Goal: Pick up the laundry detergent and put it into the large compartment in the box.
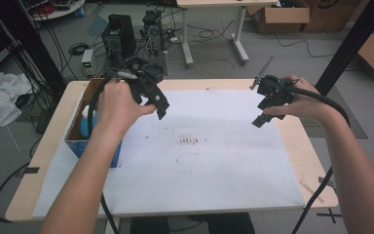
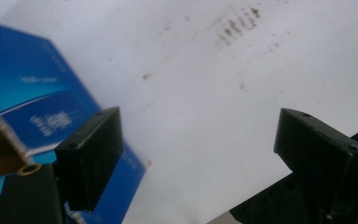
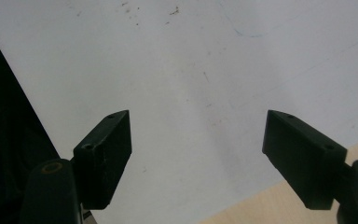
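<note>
blue box (image 1: 93, 139) stands at left edge of tabletop (image 1: 214, 84), open top, light blue bottle (image 1: 87, 122) inside. left claw (image 1: 158, 102) hovers just beside box, toward centre of white sheet (image 1: 199, 161); in left gripper view box wall (image 2: 37, 107) lies next to left jaw. box long axis runs away from person. left claw is nearer; right claw (image 1: 268, 109) well apart, over sheet right side. both claws wide apart, hold nothing, touch nothing.
</note>
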A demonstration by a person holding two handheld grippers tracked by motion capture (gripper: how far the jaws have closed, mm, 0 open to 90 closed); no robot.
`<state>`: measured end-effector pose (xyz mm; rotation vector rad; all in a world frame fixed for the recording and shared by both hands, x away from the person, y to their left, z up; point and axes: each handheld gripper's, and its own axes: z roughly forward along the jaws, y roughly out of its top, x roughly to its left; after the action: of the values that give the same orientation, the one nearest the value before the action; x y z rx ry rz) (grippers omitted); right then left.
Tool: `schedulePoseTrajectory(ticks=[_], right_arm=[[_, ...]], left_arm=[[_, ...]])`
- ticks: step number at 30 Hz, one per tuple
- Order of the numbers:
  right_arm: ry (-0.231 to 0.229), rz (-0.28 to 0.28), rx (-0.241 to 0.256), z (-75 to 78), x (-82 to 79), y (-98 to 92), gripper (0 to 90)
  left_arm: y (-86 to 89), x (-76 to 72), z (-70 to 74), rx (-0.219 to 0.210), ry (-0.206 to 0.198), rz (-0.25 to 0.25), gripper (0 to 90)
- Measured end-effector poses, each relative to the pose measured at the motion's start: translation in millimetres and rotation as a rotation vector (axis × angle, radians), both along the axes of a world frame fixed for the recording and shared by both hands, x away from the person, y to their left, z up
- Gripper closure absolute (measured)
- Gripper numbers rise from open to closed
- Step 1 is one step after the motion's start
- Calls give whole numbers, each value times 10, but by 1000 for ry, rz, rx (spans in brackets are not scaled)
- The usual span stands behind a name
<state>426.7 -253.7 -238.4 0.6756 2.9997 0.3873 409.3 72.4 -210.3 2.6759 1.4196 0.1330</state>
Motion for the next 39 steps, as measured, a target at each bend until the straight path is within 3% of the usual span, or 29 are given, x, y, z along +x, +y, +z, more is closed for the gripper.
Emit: schedulePoseTrajectory(ticks=[9, 16, 20, 31, 39], right_arm=[[3, 3, -3, 25, 9, 17, 236], [7, 4, -13, 13, 26, 28, 235], [7, 5, -14, 13, 34, 36, 235], [13, 5, -19, 0, 38, 45, 236], [15, 6, -21, -1, 32, 53, 236]], left_arm=[[-291, -22, -290, 24, 7, -75, 159], [-394, -31, -469, 13, 24, -111, 156], [-434, -33, -560, 29, 29, -122, 156], [-545, -57, -674, 36, 37, -152, 155], [-546, -69, -673, 30, 31, -156, 154]])
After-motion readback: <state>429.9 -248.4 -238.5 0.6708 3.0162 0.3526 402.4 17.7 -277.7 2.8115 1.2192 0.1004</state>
